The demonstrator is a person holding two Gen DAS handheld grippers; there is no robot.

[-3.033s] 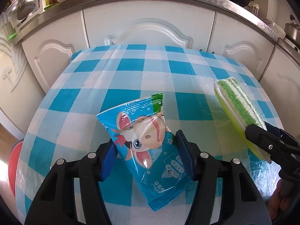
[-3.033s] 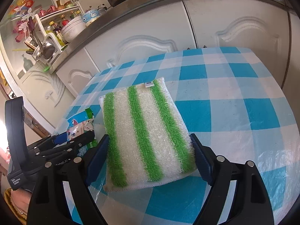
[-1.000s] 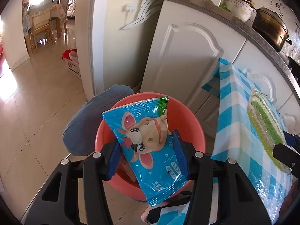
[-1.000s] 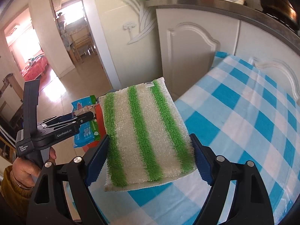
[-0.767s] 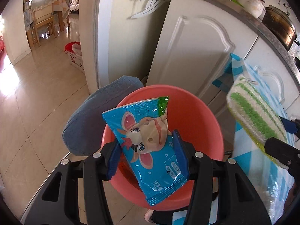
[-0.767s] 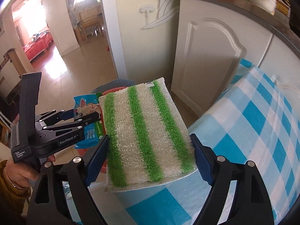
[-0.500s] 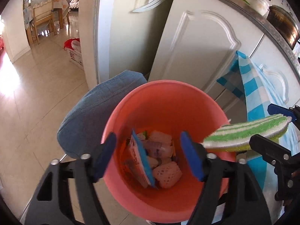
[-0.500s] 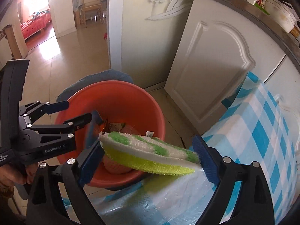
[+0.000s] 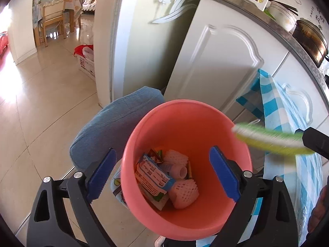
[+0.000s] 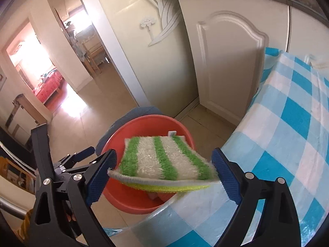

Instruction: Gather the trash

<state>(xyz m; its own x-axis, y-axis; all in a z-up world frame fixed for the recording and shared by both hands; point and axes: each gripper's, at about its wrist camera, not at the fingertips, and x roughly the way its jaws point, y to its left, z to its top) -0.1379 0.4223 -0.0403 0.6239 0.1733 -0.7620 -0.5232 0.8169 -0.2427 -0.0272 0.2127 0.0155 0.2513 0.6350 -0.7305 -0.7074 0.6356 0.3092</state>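
A salmon-red bin (image 9: 185,127) stands on the floor beside the table; it also shows in the right wrist view (image 10: 131,197). Inside lie the blue snack wrapper (image 9: 153,175), white foam nets (image 9: 185,193) and other scraps. My left gripper (image 9: 162,175) is open and empty above the bin. A green-and-white striped sponge (image 10: 162,160) lies tilted between the wide-spread fingers of my right gripper (image 10: 164,173), over the bin's rim; its right edge is at the right pad, its left end drooping. It appears blurred in the left wrist view (image 9: 271,140).
A blue cushioned stool (image 9: 115,127) is behind the bin. The table with a blue-checked cloth (image 10: 287,144) is to the right. White cabinet doors (image 9: 216,65) and a wall corner stand behind. Tiled floor (image 9: 41,103) stretches left toward a doorway.
My left gripper opened and the blue wrapper dropped into the bin. My right gripper carried the sponge from the table to above the bin, widened, and the sponge tipped toward flat.
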